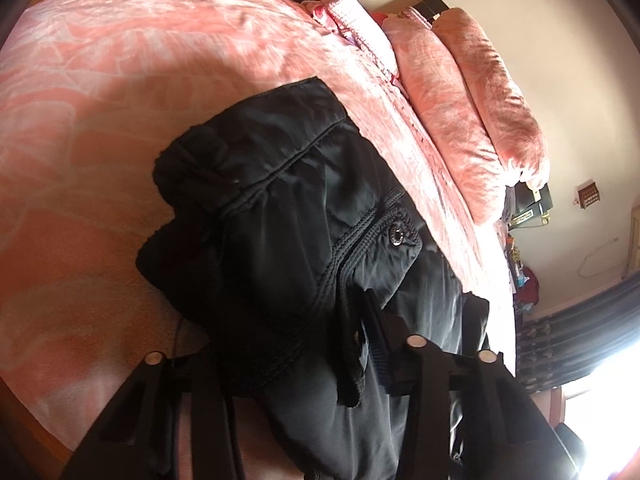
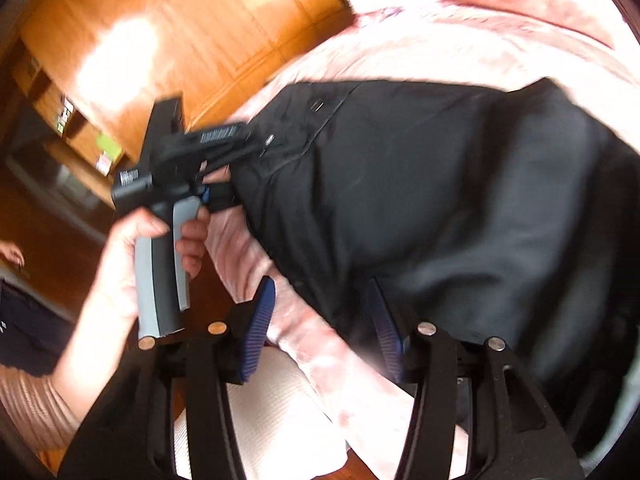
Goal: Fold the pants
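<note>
Clearly the left hand-held gripper (image 2: 236, 168), seen at centre left of the right wrist view with the person's hand (image 2: 160, 248) squeezing its grey trigger, is clenched on an edge of the black pants (image 2: 420, 200); in its own view the dark cloth bunches over and between its fingers at the bottom of the frame. Nearer the lens, the right hand-held gripper (image 2: 324, 332) stands released, its ribbed blue pads (image 2: 260, 328) spread apart at lower centre, one over the pink cover and the other at the cloth's lower border, pinching nothing. Outward from both, the pants lie heaped on the pink bed (image 1: 100, 80), waistband and a metal button (image 1: 396, 236) showing at centre right of the left wrist view, with rolled pink bedding (image 1: 480, 112) in the upper right. I judge the fabric light, thin and rather slick, limp enough to sag and slide once lifted, so a pinch on plain cloth may slip. Thick stitched seams, the waistband or a hem look like the surest places to take hold. Beyond the bed, a wooden floor (image 2: 180, 40) fills the upper left.
</note>
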{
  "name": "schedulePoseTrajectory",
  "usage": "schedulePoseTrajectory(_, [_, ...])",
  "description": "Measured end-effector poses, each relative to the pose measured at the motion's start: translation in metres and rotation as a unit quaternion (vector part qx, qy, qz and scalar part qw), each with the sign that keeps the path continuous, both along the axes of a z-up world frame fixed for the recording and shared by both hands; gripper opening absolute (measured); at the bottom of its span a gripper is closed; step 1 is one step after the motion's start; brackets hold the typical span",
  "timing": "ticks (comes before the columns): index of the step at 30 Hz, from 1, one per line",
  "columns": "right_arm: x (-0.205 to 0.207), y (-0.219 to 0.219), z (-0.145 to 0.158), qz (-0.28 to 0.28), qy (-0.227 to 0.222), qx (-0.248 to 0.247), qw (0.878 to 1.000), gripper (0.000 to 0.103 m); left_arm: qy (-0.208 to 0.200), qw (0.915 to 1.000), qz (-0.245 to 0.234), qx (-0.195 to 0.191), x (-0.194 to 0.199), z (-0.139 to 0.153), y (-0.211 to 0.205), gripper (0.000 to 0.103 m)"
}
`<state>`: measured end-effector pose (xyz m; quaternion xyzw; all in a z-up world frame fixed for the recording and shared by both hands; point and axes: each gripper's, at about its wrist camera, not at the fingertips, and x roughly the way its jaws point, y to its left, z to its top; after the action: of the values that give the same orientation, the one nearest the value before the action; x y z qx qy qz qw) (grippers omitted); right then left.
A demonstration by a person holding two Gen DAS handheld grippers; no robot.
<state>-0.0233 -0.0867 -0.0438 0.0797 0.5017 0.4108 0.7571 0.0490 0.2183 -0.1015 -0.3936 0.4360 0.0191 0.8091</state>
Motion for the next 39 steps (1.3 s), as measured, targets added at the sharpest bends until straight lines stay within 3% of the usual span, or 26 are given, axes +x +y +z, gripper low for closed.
schedulePoseTrajectory(4, [0.003,-0.055,0.01,-0.071,0.001,0.015,0.997,0.05,-0.026,0.9996,0.01,-0.006,-0.005,0.007,-0.002,0.025])
schedulePoseTrajectory(9, [0.006,-0.126,0.008,-0.159,-0.006,0.0,0.987,0.05,-0.078,0.9967,0.019,-0.008,-0.011,0.03,-0.013,0.023])
schedulePoseTrajectory(14, [0.0,-0.181,0.002,-0.222,-0.003,0.007,0.975,0.05,-0.128,0.99,-0.02,0.056,-0.011,0.074,-0.049,0.023])
schedulePoseTrajectory(21, [0.005,-0.216,-0.007,-0.264,0.0,0.019,0.964,0.05,-0.168,0.9666,-0.108,0.161,-0.005,0.124,-0.125,0.023])
schedulePoseTrajectory(27, [0.003,-0.249,-0.011,-0.298,-0.003,0.032,0.954,0.051,-0.188,0.9463,-0.171,0.2,-0.004,0.143,-0.186,0.023])
schedulePoseTrajectory(33, [0.001,-0.275,-0.017,-0.334,-0.003,0.031,0.942,0.049,-0.205,0.9188,-0.251,0.225,-0.01,0.137,-0.254,0.026])
schedulePoseTrajectory(39, [-0.003,-0.284,-0.029,-0.336,0.001,0.04,0.941,0.049,-0.178,0.9015,-0.322,0.228,-0.007,0.102,-0.307,0.026])
